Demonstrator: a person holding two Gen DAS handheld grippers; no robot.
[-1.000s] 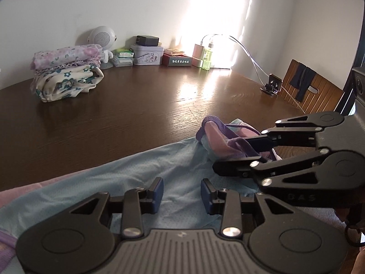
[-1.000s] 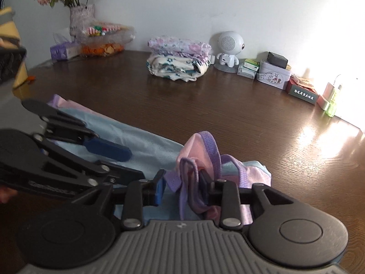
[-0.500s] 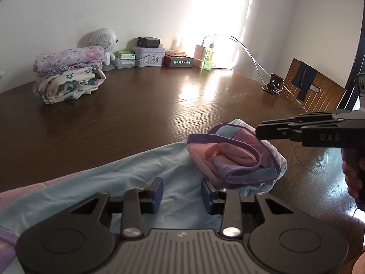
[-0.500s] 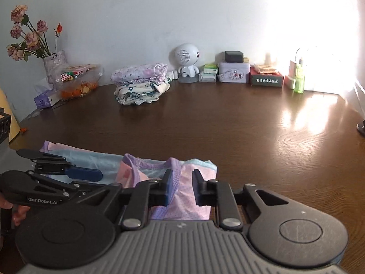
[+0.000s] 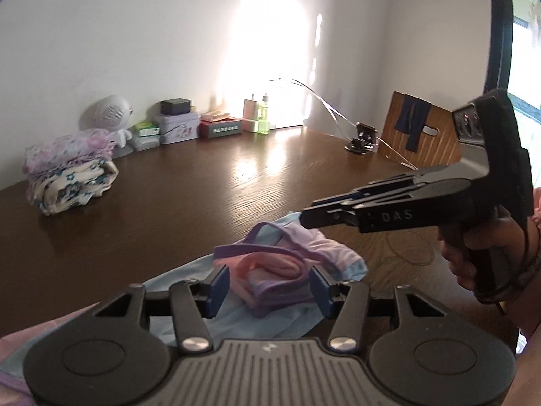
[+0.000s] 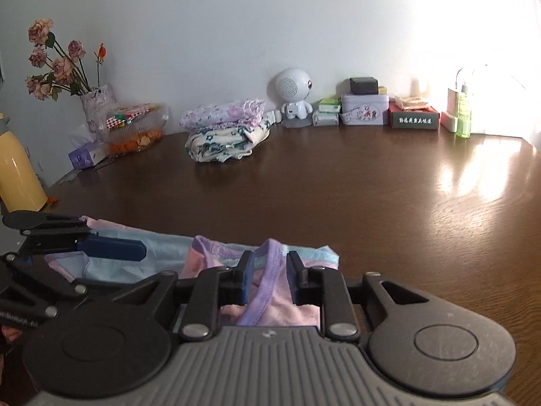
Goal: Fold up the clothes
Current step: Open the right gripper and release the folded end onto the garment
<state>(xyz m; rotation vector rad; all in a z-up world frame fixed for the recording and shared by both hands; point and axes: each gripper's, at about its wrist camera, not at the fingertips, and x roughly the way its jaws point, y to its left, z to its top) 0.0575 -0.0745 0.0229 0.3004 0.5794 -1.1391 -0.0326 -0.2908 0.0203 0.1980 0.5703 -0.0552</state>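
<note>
A light blue garment with pink panels and purple trim [image 5: 277, 270] lies at the near edge of the brown table, its right end folded over into a bunch. My left gripper [image 5: 268, 286] is open, its blue pads either side of the bunch. My right gripper [image 6: 268, 279] is open and empty, held above the garment's pink and purple end [image 6: 270, 291]. It also shows in the left wrist view [image 5: 389, 213], raised off the cloth. The left gripper shows in the right wrist view [image 6: 111, 248] over the blue part.
A stack of folded clothes [image 6: 225, 132] sits at the back of the table [image 6: 338, 196]. Along the wall stand a white robot speaker [image 6: 294, 101], tins and boxes [image 6: 363, 110], a green bottle [image 6: 462, 118], a flower vase [image 6: 96, 105] and a yellow flask [image 6: 17, 169]. A wooden chair [image 5: 419, 135] stands at the right.
My right gripper let go of the folded pink and purple end, lifted and pulled back to the right. My left gripper's jaws opened wider and moved toward the bunch.
</note>
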